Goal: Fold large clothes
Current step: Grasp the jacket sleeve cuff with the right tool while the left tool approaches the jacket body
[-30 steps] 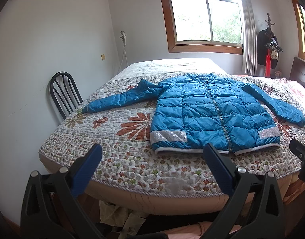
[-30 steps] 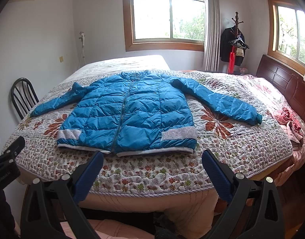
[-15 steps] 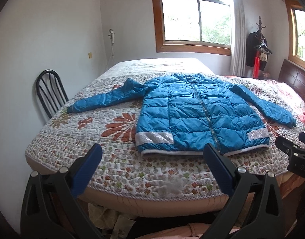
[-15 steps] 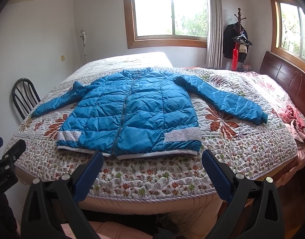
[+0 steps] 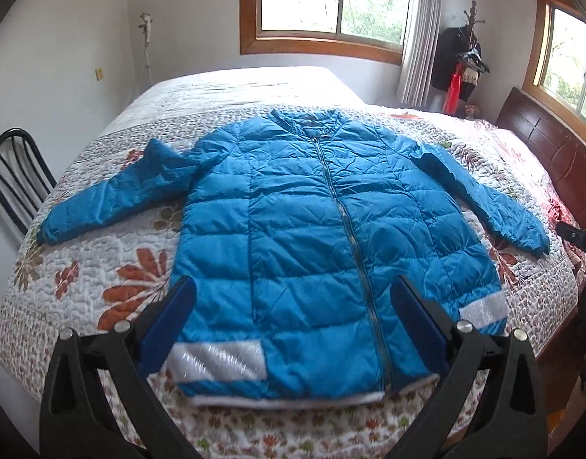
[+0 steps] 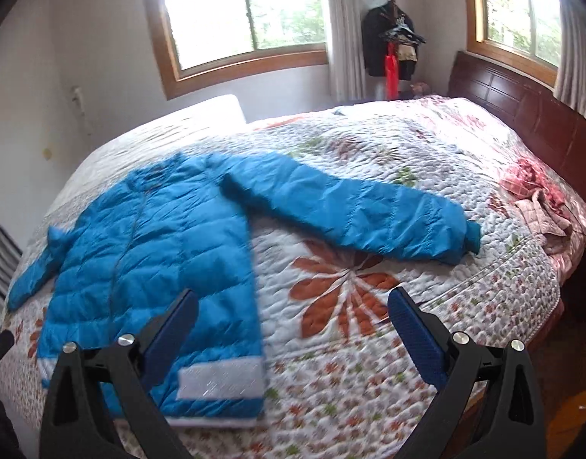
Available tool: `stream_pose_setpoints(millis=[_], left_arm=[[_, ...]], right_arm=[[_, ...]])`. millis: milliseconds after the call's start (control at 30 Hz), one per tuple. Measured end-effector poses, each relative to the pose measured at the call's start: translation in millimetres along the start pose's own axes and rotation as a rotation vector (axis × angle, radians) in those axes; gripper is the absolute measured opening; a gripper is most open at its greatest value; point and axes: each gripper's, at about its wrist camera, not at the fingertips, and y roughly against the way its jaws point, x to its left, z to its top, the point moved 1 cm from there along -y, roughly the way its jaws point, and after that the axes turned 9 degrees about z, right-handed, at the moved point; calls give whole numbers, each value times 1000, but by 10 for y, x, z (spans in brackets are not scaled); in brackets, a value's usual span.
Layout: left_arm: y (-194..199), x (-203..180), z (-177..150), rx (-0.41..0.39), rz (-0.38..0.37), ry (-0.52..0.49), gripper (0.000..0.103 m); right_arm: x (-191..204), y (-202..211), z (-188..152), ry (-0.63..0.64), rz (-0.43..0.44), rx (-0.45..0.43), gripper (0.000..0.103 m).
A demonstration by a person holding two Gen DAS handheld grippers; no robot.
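My blue quilted puffer jacket [image 5: 331,237] lies zipped and spread flat on the floral quilted bed [image 5: 101,267], sleeves out for folding. Left claw [image 5: 293,329] and right claw [image 6: 293,329] both hover wide, empty.

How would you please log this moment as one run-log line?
stage: approach | jacket: flat on bed, zipped, sleeves out | left gripper: open, over hem | right gripper: open, facing right sleeve | folds: none

1 jacket [image 5: 331,244], 1 chair [image 5: 15,179], 2 windows [image 5: 331,0], 1 coat rack [image 5: 470,49]
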Motion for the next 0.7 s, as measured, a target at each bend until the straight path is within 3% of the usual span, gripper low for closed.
stream_pose_setpoints(millis=[67,167,300,433,533,700], left_arm=[[-302,-191,320,40,2,-41,100],[-708,-500,728,74,7,-77,100],[-1202,-941,1069,128,-34,-114,100],[-1662,-1360,1227,201,-75,-145,100],[-1924,-1583,1257,244,-89,-148,100],[-2224,-1733,1231,276,-72,-141,100]], right_arm=[[-377,-186,230,-75,-6,3,99],[-917,-466,496,-170,-89,22,99],[-1502,-861,682,-227,-172,95,99],[-1984,-1158,709,-297,-193,156,99],[-2317,-1337,650,-363,-157,202,99],[-2463,-1511,510,-383,-92,248,94]])
